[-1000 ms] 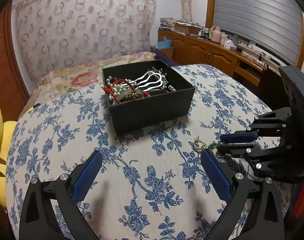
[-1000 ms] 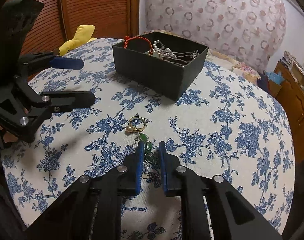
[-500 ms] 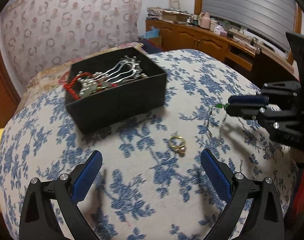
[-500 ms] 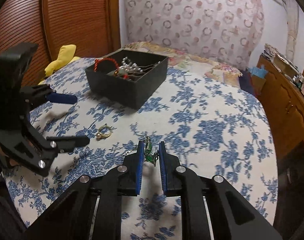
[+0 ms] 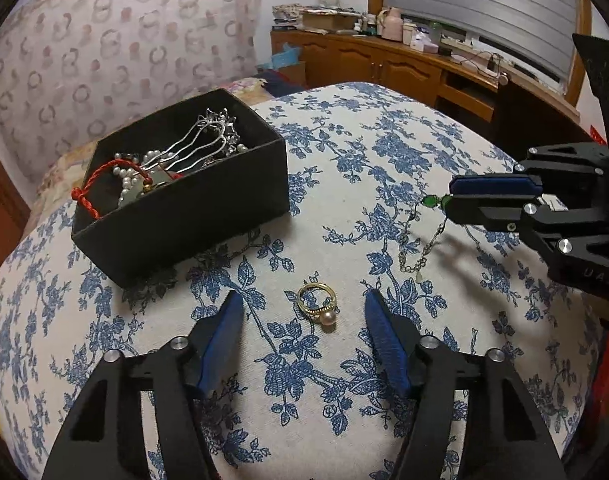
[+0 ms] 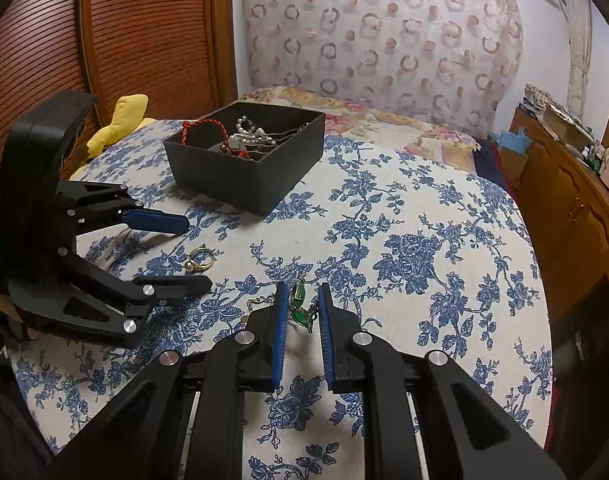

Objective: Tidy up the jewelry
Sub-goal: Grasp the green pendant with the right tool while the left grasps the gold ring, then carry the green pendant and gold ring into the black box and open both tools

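Note:
A gold ring with a pearl [image 5: 316, 306] lies on the blue-flowered cloth between the fingers of my left gripper [image 5: 302, 298]. Its jaws are closing, and the pads stand clear of the ring on both sides. My right gripper [image 6: 303, 286] is shut on a thin chain with green stones [image 6: 302, 316]. In the left wrist view the chain [image 5: 420, 256] hangs from the right gripper [image 5: 450, 198] down to the cloth. The black jewelry box [image 5: 184, 216] stands behind, holding pearls, a red cord and a silver hair comb. From the right wrist, the ring [image 6: 200, 260] sits inside the left gripper [image 6: 196, 254].
The round table's cloth [image 5: 344, 152] drops away at the edges. A yellow cushion [image 6: 120, 120] lies beyond the table's left rim by the wooden slatted door [image 6: 104, 40]. A wooden cabinet [image 5: 384, 68] with clutter stands at the far right, and a bed lies behind the box.
My left gripper has slid over until the ring lies between its fingers, and its jaws have narrowed. The right gripper has raised the green-stone chain, whose end now trails on the cloth.

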The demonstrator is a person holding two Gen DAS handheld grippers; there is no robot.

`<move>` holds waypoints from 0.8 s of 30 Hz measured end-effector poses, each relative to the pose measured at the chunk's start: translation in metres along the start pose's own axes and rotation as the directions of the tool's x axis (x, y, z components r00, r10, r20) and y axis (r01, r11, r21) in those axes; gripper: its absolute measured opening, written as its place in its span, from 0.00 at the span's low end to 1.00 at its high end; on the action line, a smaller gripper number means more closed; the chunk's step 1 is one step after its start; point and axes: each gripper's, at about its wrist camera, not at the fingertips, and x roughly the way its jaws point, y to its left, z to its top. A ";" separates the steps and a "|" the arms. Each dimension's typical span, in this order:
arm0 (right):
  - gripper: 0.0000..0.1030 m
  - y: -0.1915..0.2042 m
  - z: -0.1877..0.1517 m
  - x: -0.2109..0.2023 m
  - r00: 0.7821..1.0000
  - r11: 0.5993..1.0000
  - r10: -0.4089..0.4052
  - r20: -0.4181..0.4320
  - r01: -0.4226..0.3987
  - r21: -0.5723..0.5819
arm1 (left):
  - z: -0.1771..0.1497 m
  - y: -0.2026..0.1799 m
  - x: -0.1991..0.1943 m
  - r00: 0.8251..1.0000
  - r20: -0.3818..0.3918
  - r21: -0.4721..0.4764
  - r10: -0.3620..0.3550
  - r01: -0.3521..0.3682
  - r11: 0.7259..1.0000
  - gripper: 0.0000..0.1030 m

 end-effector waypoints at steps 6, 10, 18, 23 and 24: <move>0.16 0.002 0.004 -0.002 1.000 1.000 0.001 0.012 -0.001 -0.005 | 0.001 -0.003 -0.002 1.000 0.009 0.021 -0.022 0.022 1.000 0.18; 0.16 0.008 0.018 -0.007 0.999 1.000 0.002 0.040 -0.002 -0.022 | -0.001 -0.004 -0.005 1.000 0.013 0.030 0.018 -0.018 0.999 0.18; 0.16 0.018 0.050 -0.022 0.995 0.999 0.006 0.101 -0.001 -0.050 | 0.004 0.014 -0.024 0.997 0.070 -0.026 0.031 -0.029 0.999 0.18; 0.16 0.023 0.070 -0.027 0.991 0.998 0.009 0.135 -0.002 -0.056 | 0.014 0.031 -0.039 0.992 0.114 -0.062 0.057 -0.050 0.997 0.18; 0.16 0.023 0.075 -0.027 0.990 0.998 0.011 0.140 -0.003 -0.056 | 0.016 0.035 -0.042 0.990 0.121 -0.066 0.066 -0.058 0.996 0.18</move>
